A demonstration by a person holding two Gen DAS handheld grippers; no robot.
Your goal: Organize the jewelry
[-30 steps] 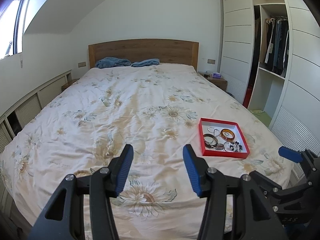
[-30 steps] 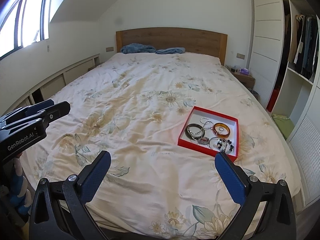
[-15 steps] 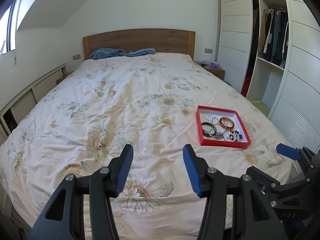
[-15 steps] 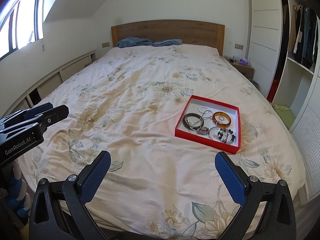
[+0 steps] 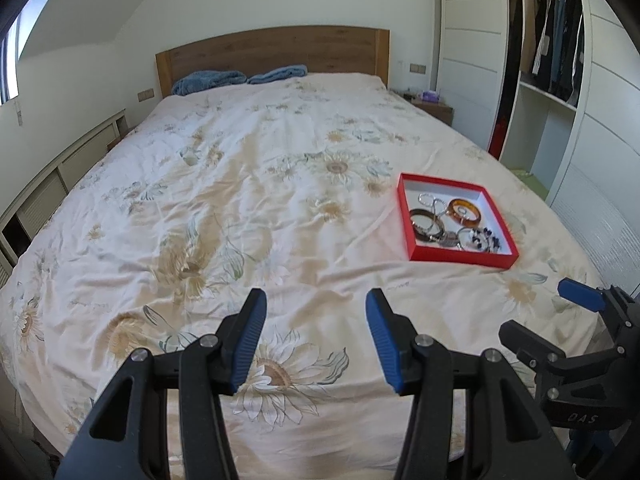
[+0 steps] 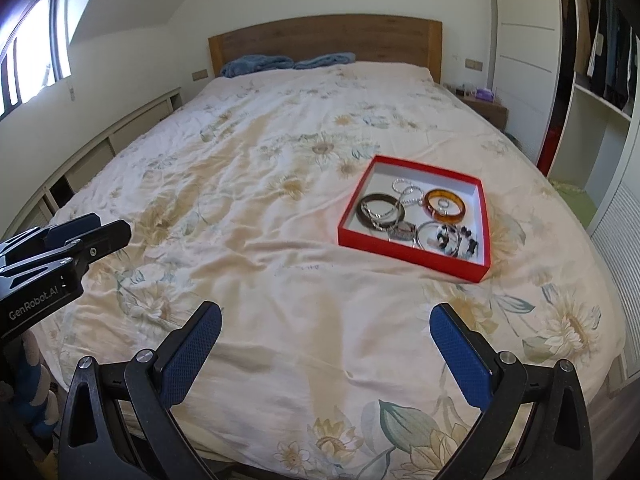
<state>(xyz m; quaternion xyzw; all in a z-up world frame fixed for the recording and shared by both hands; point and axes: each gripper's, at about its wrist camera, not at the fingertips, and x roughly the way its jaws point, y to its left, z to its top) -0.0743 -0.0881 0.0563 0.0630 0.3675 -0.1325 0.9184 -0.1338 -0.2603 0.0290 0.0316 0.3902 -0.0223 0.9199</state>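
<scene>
So here's the setup: a big bed (image 5: 248,184) with a cream floral duvet fills most of both views, wooden headboard (image 5: 276,54) at the far end and two blue pillows (image 5: 240,76) bunched up against it.

The jewelry is all in a shallow red tray (image 6: 404,250) with a white inside, sitting on the right half of the bed, nearer the foot than the headboard. Inside it there's a dark brown bangle (image 6: 380,210) on the left, an amber bangle (image 6: 445,205) to its right, a silver chain or bracelet thing (image 6: 408,192) at the far side between them, and a beaded bracelet with dark beads (image 6: 452,238) in the near right corner. Some of the pieces overlap, and I can't make out the smaller bits.

The left gripper (image 5: 316,336) hangs over the near edge of the bed, blue pads apart, nothing between them, well short of the tray, which sits off to its right. The right gripper (image 6: 326,350) is spread even wider, also empty, with the tray just beyond it and slightly right. Each gripper shows up at the edge of the other's view.

An open wardrobe (image 5: 556,48) with hanging clothes stands on the right wall.
</scene>
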